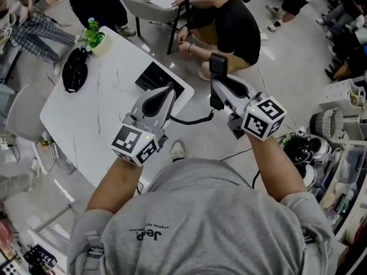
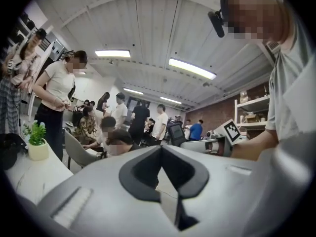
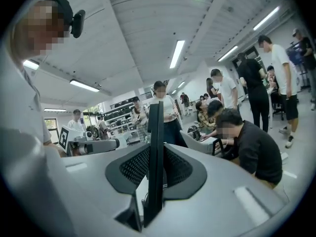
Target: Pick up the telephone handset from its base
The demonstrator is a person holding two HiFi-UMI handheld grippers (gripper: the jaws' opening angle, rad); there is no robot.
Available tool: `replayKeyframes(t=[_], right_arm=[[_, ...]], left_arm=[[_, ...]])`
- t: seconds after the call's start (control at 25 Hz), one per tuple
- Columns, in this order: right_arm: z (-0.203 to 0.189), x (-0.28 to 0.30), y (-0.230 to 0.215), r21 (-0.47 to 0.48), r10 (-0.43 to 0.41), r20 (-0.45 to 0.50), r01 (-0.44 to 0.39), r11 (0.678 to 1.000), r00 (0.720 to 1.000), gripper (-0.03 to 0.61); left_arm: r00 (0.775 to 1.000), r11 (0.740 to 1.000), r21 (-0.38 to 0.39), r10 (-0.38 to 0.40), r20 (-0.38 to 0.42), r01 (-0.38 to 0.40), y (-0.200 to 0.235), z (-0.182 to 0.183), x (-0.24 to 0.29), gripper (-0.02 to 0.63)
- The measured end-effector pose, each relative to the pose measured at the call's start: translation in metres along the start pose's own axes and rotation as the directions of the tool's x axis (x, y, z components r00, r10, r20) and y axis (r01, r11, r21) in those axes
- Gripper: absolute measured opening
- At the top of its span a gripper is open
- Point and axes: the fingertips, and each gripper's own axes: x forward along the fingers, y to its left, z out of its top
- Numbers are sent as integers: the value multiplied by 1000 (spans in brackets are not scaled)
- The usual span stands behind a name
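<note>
The left gripper (image 1: 171, 89) has its jaws together, tip on tip, with nothing between them. In the left gripper view (image 2: 160, 148) only a narrow slit stays behind the tips, and floor shows through it. This gripper hangs over the near corner of the white tabletop (image 1: 103, 110), just beside the black telephone base (image 1: 153, 76). The base lies close to the tabletop's right edge.

Further left on the tabletop stand a dark bag-like thing (image 1: 74, 69) and a small potted plant (image 1: 92, 36), both well apart from the base. The middle of the tabletop is bare.

A coiled cord (image 1: 192, 121) runs from under the left gripper across to the right one. Where it meets the base is hidden behind the left gripper.

The right gripper (image 1: 219, 86) has its jaws clamped on the telephone handset (image 1: 218, 63). The handset is off its base, past the tabletop's edge and over the floor. In the right gripper view the handset (image 3: 155, 122) stands upright as a thin black slab (seen edge-on) between the ribbed pads (image 3: 133, 167). Its lower end is lost between the jaws.

Beyond the handset a person in a black shirt (image 1: 235, 24) crouches on the floor near a chair (image 1: 149, 7), so the room on that side is narrow.
</note>
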Motion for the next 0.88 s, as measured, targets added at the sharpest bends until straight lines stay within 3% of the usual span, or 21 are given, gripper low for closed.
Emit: replayKeyframes(t=[0.32, 0.6, 0.88], right_arm=[[40, -141, -48, 26, -145, 134, 143, 989, 980, 78], [54, -280, -72, 75, -304, 248, 295, 953, 920, 78], [43, -385, -77, 146, -408, 291, 382, 913, 865, 78]], left_arm=[[983, 981, 52, -186, -9, 186, -108, 22, 78, 44], [918, 913, 97, -394, -44, 396, -232, 27, 147, 44], [863, 857, 107, -498, -81, 504, -332, 22, 181, 44]])
